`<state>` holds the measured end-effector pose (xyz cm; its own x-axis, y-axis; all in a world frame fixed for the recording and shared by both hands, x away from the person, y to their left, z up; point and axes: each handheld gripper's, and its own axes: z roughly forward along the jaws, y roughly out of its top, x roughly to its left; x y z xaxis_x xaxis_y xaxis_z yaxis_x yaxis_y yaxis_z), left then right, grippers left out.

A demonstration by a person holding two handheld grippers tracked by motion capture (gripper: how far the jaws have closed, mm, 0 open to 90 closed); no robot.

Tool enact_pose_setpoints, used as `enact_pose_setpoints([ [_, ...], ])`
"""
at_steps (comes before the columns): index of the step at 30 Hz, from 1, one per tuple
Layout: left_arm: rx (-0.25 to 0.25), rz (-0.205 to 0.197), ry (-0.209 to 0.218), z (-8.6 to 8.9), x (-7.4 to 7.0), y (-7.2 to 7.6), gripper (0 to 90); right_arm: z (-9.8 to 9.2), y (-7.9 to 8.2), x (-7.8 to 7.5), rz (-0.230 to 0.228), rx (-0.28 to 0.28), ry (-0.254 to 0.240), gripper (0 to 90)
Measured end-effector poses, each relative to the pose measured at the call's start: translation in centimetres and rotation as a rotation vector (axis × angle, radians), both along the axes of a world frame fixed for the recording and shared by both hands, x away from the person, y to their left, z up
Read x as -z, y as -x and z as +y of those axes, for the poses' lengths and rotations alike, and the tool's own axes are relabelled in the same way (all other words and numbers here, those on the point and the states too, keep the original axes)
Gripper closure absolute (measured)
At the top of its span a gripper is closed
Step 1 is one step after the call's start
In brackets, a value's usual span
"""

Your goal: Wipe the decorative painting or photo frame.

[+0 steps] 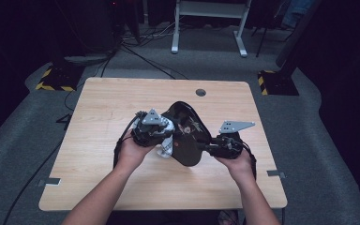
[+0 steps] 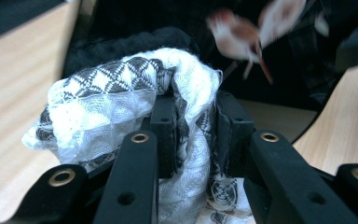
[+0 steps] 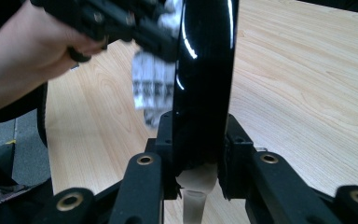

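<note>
A glossy black dish (image 1: pixel 187 136) with a brown and white painted motif (image 2: pixel 256 32) is held on edge above the wooden table (image 1: pixel 103 103). My right gripper (image 1: pixel 207 149) is shut on its rim (image 3: pixel 205 70), one jaw on each face (image 3: pixel 198 135). My left gripper (image 1: pixel 168 142) is shut on a bunched white cloth with a black pattern (image 2: pixel 121 93), the jaws pinching a fold (image 2: pixel 193 116). The cloth (image 1: pixel 165 150) rests against the dish's left side, and part of it (image 3: pixel 151 88) hangs below the left gripper. The dish hides the table behind it.
A round cable hole (image 1: pixel 200 92) sits near the table's far edge. On the floor beyond stand a white desk frame (image 1: pixel 206 28) and two bases with yellow and black striping (image 1: pixel 56 79) (image 1: pixel 276 82). Cables (image 1: pixel 136 51) run across the carpet.
</note>
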<state>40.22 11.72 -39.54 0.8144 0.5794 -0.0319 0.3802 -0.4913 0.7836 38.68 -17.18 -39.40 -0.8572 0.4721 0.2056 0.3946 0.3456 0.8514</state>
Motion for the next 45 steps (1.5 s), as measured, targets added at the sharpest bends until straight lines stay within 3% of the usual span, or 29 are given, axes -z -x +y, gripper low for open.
enact_pose_setpoints([
  [4, 0.010, 0.038, -0.022, -0.5, 2.0, 0.2, 72.4, 0.0, 0.0, 0.0, 0.000, 0.007, 0.001, 73.7],
  [6, 0.008, 0.039, -0.020, -0.6, 2.0, 0.2, 72.4, 0.0, 0.0, 0.0, -0.001, 0.011, 0.002, 73.8],
  [10, 0.013, 0.033, -0.020, -0.7, 1.1, 0.1, 72.3, -0.1, -0.1, 0.0, -0.001, 0.012, 0.004, 73.9],
  [15, 0.032, -0.023, 0.007, -1.2, -2.0, 0.2, 72.3, -0.1, -0.1, 0.0, -0.002, 0.011, 0.001, 73.9],
  [17, 0.033, -0.036, 0.015, -1.4, -2.6, 0.3, 72.2, -0.1, -0.1, 0.0, -0.001, 0.010, 0.002, 73.9],
  [20, 0.035, -0.028, 0.027, -1.8, -1.8, 0.6, 72.2, -0.1, -0.1, 0.0, -0.002, 0.014, 0.002, 73.9],
  [24, 0.056, 0.016, 0.033, -1.9, 0.3, 0.9, 72.4, -0.2, -0.1, 0.0, -0.002, 0.017, -0.001, 74.0],
  [27, 0.061, 0.029, 0.034, -1.9, 0.9, 0.9, 72.4, -0.1, -0.1, 0.0, -0.002, 0.018, -0.002, 74.1],
  [31, 0.060, 0.034, 0.033, -2.2, -0.2, 0.8, 72.4, -0.1, -0.1, 0.0, -0.002, 0.016, 0.000, 74.4],
  [38, 0.079, -0.018, 0.037, -3.1, -3.4, 0.9, 72.4, -0.2, -0.1, 0.0, 0.000, 0.022, 0.001, 74.5],
  [42, 0.080, -0.028, 0.043, -3.2, -3.1, 1.0, 72.5, -0.3, -0.1, 0.0, 0.001, 0.022, 0.002, 74.6],
  [45, 0.084, -0.010, 0.042, -3.3, -2.0, 1.2, 72.6, -0.4, -0.1, 0.1, 0.001, 0.022, -0.002, 74.6],
])
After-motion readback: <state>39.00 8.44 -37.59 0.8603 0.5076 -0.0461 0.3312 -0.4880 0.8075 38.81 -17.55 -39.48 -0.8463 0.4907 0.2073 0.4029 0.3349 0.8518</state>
